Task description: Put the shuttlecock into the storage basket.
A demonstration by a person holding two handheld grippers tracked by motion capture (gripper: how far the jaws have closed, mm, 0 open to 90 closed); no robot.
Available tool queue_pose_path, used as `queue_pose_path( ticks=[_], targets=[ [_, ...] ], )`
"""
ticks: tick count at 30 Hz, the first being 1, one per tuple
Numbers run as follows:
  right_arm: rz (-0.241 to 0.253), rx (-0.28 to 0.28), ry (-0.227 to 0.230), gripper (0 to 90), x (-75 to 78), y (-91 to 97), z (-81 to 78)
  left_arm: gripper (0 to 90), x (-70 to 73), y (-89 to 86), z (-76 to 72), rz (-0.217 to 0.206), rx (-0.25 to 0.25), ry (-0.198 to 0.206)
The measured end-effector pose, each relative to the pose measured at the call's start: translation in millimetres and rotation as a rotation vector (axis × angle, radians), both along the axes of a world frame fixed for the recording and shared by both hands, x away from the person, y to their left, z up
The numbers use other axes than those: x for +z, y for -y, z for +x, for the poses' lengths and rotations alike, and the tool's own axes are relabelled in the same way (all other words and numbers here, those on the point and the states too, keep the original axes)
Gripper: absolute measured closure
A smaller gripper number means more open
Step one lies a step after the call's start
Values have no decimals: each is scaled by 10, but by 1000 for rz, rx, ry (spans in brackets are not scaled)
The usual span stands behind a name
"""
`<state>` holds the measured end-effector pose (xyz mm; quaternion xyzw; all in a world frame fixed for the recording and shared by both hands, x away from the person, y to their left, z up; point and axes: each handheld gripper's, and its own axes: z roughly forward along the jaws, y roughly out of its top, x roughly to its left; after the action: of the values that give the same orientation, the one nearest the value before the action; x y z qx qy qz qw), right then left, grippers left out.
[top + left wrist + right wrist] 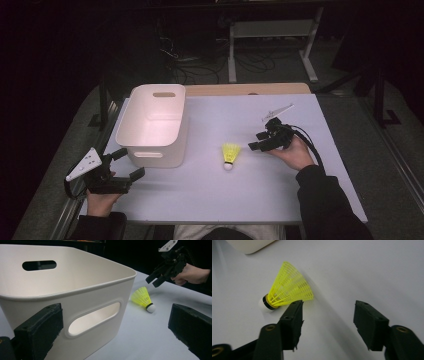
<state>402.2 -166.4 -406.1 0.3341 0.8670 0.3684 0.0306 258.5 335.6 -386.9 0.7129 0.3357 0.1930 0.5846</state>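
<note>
A white bin (152, 125) with handle slots stands near the table's (210, 195) left edge, toward the far corner. Beyond the far edge, cables (200, 65) and a white frame (272, 35) lie on the dark floor.

Shuttlecock (287, 287) skirt edge behind one of the fingers (293, 322) — bin (249, 245) cropped.

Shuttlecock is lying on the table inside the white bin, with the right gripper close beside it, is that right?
Not quite. The shuttlecock lies on the table outside the white bin, between the bin and the right gripper, as the high view shows. The rest holds: the right gripper is close beside it.
</note>
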Motion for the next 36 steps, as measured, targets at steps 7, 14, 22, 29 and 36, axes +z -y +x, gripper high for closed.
queue_pose_path(
  ticks=[7,14,22,29,36],
  targets=[
    [7,41,-50,650,-75,-73,18,0,0,-1,-1,0,0,0],
    [-12,45,-55,836,-109,-125,27,0,1,-1,-1,0,-1,1],
    [-26,42,-84,887,-182,-220,45,0,1,-2,-2,0,-1,1],
    [-46,18,-100,888,-219,-293,77,0,1,-2,-3,-3,-1,1],
    [-38,12,-106,888,-254,-340,95,0,2,-3,-2,-3,-2,1]
  ],
)
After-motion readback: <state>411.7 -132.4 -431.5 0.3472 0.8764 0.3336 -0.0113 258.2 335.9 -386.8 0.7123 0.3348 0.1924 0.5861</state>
